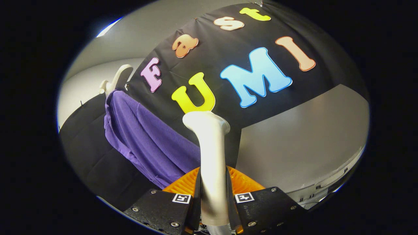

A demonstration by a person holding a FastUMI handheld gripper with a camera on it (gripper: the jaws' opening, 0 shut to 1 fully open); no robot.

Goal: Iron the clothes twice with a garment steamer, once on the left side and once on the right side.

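The hand-held gripper (pixel 214 199) is clamped on the steamer (pixel 211 156), both fingers pressing its pale handle at the lower centre of the frame. The steamer's long axis runs straight up from the fingers, its head sitting at mid-frame and tipped slightly right. The purple garment (pixel 147 140) hangs to the left of the steamer, draped from a white hanger (pixel 118 78) in the upper left and slanting down toward the fingers. The head looks apart from the cloth, so the coming pass likely calls for a swing left to bring it onto the fabric.
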